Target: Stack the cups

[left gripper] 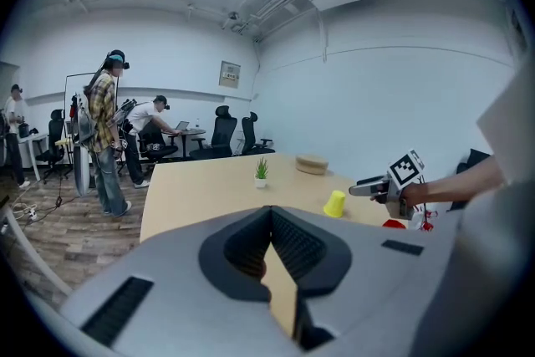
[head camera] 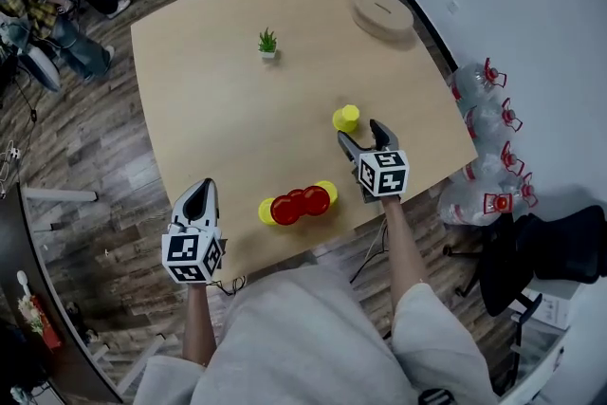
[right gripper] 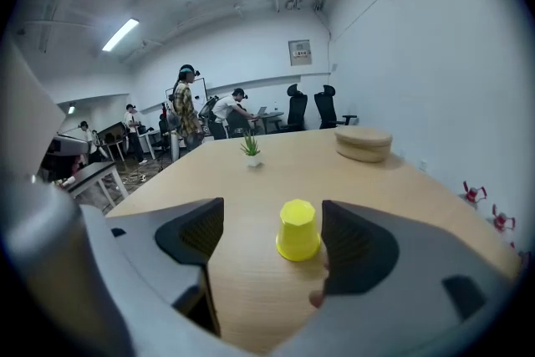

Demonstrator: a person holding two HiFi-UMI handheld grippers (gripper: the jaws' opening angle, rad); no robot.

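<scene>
Left tongs (head camera: 201, 193) together, empty; right tongs (head camera: 359, 134) apart, angled down at yellow cup (head camera: 346, 119)

One yellow cup (head camera: 346, 119) stands alone, inverted with its base up, on the table (head camera: 218, 100) toward the right edge. Well apart from it, near the front edge, four cups form a touching row: a yellow end cup (head camera: 266, 212), two red cups (head camera: 288, 209) (head camera: 316, 200), and a second yellow end cup (head camera: 329, 191). Their orientation cannot be told from above.
</scene>
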